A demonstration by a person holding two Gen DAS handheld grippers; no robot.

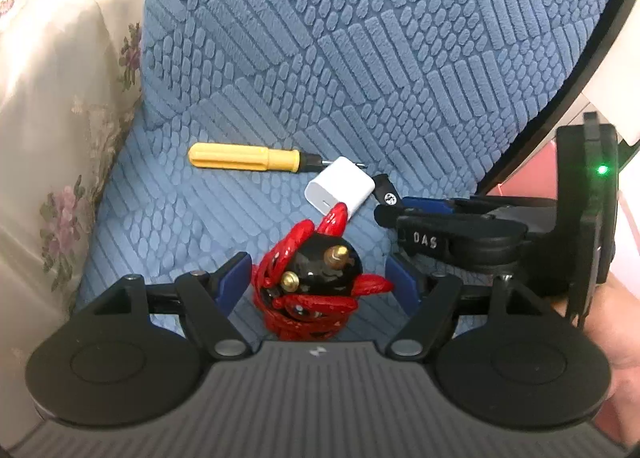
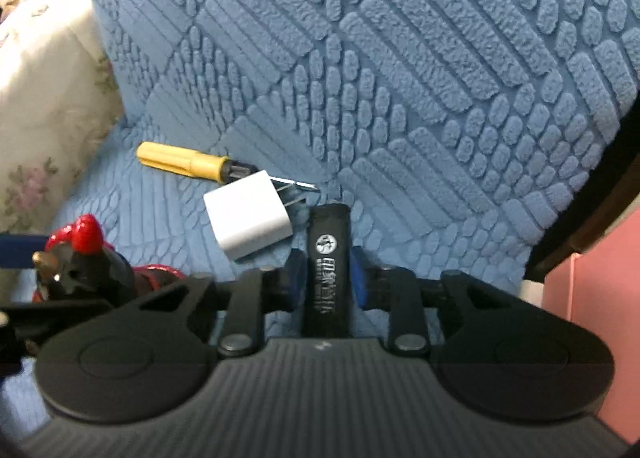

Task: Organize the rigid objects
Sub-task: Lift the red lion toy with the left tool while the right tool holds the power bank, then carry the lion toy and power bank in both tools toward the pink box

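Red coiled cable lock [image 1: 310,286]: stiff, springy; left gripper [image 1: 320,278] wide around it, not pressing.
Black rectangular bar [image 2: 327,270]: rigid, light; right gripper [image 2: 326,274] narrow, flanking its middle at six o'clock.

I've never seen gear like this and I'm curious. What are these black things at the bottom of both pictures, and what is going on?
They are hand-held tongs, one in each of a person's hands, each with a camera looking along its fingers. The left tongs stand open around a red and black lock. The right tongs have a black lighter between their pads. On the blue cushion also lie a yellow screwdriver and a white charger.
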